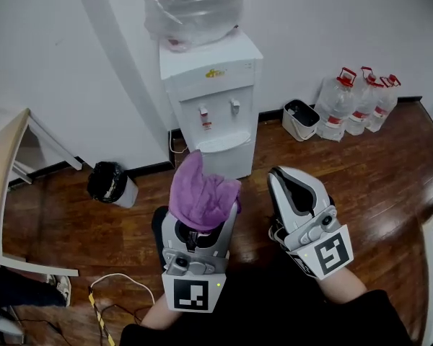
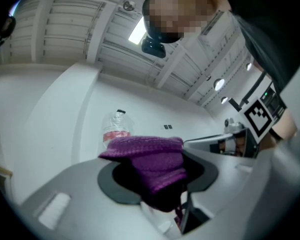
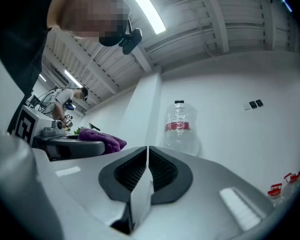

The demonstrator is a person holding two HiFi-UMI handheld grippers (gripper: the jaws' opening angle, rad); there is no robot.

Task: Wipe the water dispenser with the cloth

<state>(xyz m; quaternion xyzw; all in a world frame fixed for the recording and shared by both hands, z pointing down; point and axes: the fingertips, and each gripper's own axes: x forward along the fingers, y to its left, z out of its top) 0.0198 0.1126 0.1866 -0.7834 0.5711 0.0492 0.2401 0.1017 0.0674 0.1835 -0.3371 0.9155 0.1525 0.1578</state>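
Observation:
A white water dispenser (image 1: 213, 107) stands against the wall with a plastic-wrapped bottle (image 1: 193, 6) on top; that bottle (image 2: 115, 126) (image 3: 179, 126) shows ahead in both gripper views. My left gripper (image 1: 202, 218) is shut on a purple cloth (image 1: 198, 193), which bulges out between its jaws (image 2: 152, 161). It is held in front of the dispenser, apart from it. My right gripper (image 1: 292, 193) is beside it on the right, shut with nothing between its pads (image 3: 146, 171). The cloth (image 3: 102, 140) also shows at the left of the right gripper view.
A black-bagged bin (image 1: 110, 182) stands left of the dispenser, a white bin (image 1: 300, 118) to its right, and several water jugs (image 1: 357, 103) along the wall. A table edge (image 1: 3, 179) is at the left. A cable (image 1: 119, 280) lies on the wooden floor.

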